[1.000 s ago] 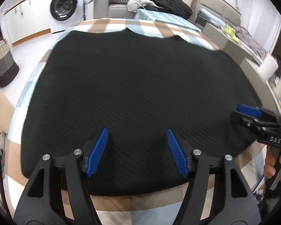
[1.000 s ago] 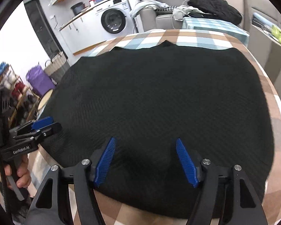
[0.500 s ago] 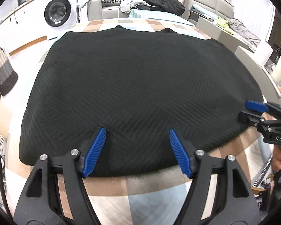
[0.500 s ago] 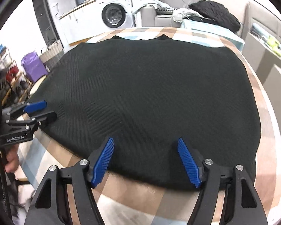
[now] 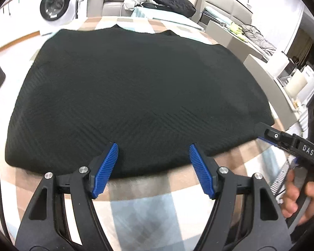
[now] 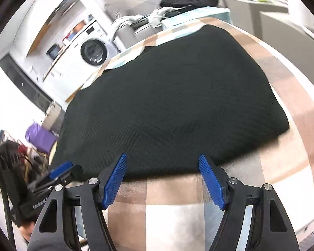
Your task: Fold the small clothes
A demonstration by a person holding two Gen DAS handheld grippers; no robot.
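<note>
Risk first: both tongs hang over the near hem of the black garment with nothing gripped, and the cloth is thick, ribbed and seems doubled, so a pinch from here may take only the top layer, leaving the lower one behind and the fold crooked. A bite that goes too deep may catch the checked tablecloth under the hem and drag it along. The right wrist view is tilted and smeared, so that tong looks to be in motion; closing while it swings would likely put its pinch off the corner and skew the edge. Uneven grips between the two hands would twist the hem.

Left gripper: its blue pads stand wide apart, holding nothing. The garment's near edge runs just beyond their tips and the tablecloth shows between and below them; I judge the pads to be clear of the cloth, though the gap at the tips is hard to read.

Right gripper: likewise wide and empty, with the hem just ahead of its fingertips and bare tablecloth between them.

Outward from the tongs, the garment lies spread flat away from both, its neckline at the far side. Beyond it stand a sofa with a dark heap and a washing machine
</note>
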